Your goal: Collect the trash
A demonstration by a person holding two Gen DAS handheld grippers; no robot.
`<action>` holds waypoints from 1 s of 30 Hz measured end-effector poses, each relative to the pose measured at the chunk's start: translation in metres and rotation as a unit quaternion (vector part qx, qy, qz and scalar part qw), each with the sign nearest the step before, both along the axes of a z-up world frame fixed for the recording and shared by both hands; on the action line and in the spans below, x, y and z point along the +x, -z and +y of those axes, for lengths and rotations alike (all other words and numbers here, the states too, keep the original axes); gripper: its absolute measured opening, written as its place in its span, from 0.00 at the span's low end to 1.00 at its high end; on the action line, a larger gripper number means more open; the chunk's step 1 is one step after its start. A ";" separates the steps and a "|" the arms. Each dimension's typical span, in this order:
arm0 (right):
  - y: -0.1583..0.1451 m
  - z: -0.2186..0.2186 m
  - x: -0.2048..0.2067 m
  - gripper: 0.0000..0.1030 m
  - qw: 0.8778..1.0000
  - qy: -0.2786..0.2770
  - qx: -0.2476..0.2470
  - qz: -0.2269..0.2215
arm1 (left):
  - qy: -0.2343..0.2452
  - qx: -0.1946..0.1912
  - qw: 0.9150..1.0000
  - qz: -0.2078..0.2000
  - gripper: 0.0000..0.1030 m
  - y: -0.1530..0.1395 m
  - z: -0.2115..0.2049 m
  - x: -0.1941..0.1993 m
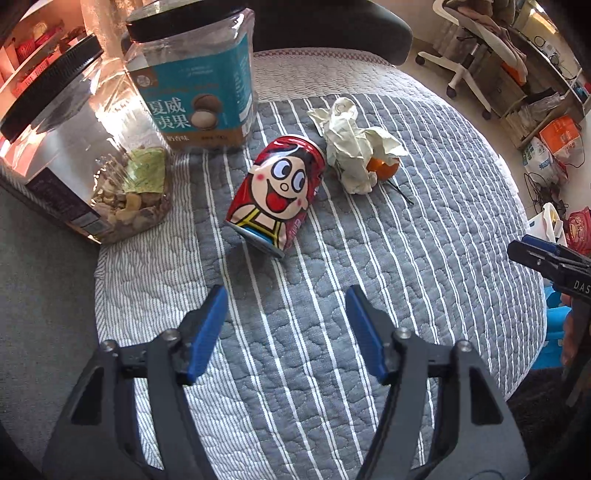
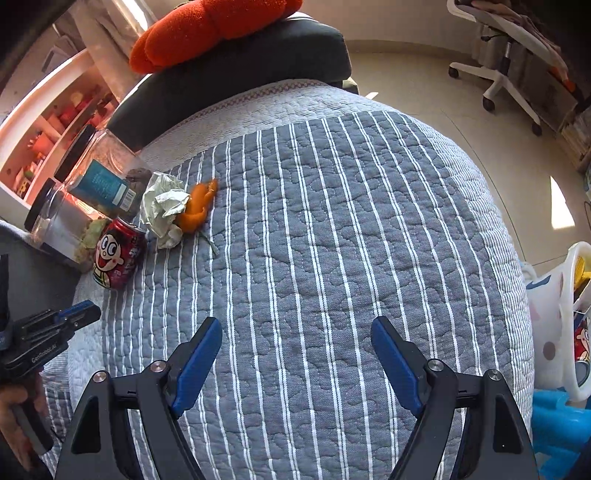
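A dented red drink can [image 1: 277, 192] with a cartoon face lies on the striped grey quilt [image 1: 332, 295]. Beyond it lie a crumpled pale paper [image 1: 351, 144] and an orange peel [image 1: 384, 167] with a thin stem beside it. My left gripper [image 1: 286, 299] is open and empty, a short way in front of the can. My right gripper [image 2: 295, 330] is open and empty over bare quilt [image 2: 332, 240]; the can [image 2: 116, 254], paper [image 2: 164, 208] and peel [image 2: 199, 206] lie far to its left. Each gripper shows at the edge of the other's view.
Two clear plastic jars with black lids stand left of the can: one with a teal label [image 1: 199, 85], one holding nuts [image 1: 74, 155]. A dark cushion [image 2: 236, 62] and a red pillow [image 2: 207, 26] lie behind. A white bin with a bag [image 2: 565, 317] stands right of the quilt.
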State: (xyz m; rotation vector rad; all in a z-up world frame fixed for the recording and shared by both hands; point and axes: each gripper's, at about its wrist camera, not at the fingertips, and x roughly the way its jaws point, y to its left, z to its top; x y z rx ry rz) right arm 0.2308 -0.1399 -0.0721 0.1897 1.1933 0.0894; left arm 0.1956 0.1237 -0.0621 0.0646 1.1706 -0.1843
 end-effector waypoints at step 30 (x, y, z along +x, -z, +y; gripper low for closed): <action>-0.010 -0.048 -0.012 0.81 0.999 0.032 0.002 -0.001 | -0.009 0.019 1.000 -0.001 0.56 0.019 -0.016 0.053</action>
